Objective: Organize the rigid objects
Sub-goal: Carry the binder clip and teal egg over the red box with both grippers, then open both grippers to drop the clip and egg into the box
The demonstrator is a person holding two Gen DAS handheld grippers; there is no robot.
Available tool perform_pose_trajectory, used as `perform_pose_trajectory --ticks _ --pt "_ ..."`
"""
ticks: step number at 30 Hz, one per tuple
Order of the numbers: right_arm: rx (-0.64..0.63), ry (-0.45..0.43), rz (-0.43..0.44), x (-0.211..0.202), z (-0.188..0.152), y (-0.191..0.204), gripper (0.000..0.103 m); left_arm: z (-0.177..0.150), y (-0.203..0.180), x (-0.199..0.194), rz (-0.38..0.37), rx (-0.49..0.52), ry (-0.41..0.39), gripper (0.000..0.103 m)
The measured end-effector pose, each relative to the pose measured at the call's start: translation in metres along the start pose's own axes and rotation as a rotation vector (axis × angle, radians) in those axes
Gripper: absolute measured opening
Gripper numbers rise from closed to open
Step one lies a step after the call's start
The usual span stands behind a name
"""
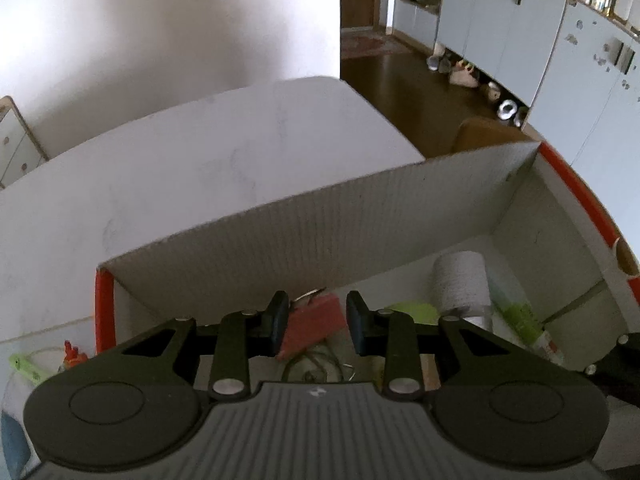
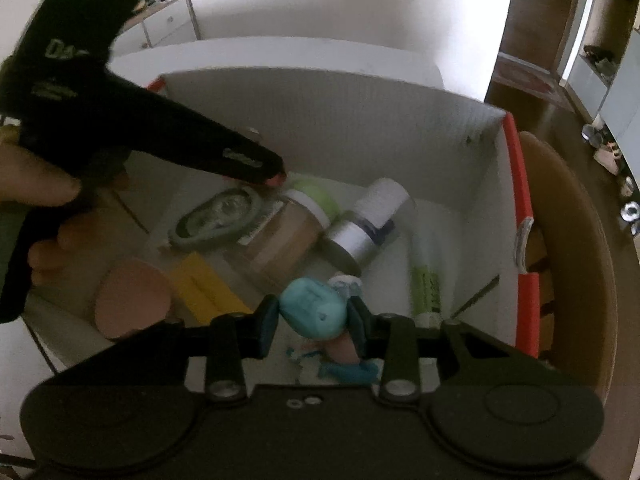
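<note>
Left wrist view is looking down into the open white cardboard box with orange-red edges [image 1: 360, 216] sitting on the pale marbled tabletop [image 1: 180, 168]. The left gripper [image 1: 318, 322] is hanging just inside the box's near-left corner, jaws partly closed and pinching a flat red block [image 1: 314, 326] that's tilting between the pads. Further right in the box a white ribbed cylinder [image 1: 460, 280] is lying beside a green-labelled tube [image 1: 520, 316]. Over in the right wrist view, the right gripper [image 2: 314, 320] is gripping a small teal rounded toy [image 2: 314, 312], jaws only partly open, hovering above the box floor. Below it a clear jar with a white lid [image 2: 288, 232], a silver and white bottle [image 2: 364, 220], a yellow strip [image 2: 204, 284] and a pink disc [image 2: 132, 298] are lying loose. A person's hand [image 2: 36, 196] is holding the other gripper at left.
</note>
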State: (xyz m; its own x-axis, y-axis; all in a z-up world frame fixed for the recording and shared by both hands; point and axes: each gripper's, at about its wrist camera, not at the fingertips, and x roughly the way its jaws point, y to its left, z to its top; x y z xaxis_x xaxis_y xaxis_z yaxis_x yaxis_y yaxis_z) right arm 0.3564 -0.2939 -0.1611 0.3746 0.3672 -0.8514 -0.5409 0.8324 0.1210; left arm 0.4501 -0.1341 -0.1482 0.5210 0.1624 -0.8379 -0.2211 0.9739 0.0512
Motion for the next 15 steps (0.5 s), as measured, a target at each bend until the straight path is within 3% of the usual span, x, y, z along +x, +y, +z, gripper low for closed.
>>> perform_pose_trajectory --ticks 7,15 --pt "0.02 -0.005 -0.004 -0.0012 0.0006 -0.0033 0.037 0.0008 0.0011 0.008 -0.02 -0.012 0.041 0.031" --pt "0.034 -0.01 0.005 -0.0058 -0.0033 -0.0083 0.044 -0.0078 -0.001 0.0056 -0.027 -0.009 0.066 0.031"
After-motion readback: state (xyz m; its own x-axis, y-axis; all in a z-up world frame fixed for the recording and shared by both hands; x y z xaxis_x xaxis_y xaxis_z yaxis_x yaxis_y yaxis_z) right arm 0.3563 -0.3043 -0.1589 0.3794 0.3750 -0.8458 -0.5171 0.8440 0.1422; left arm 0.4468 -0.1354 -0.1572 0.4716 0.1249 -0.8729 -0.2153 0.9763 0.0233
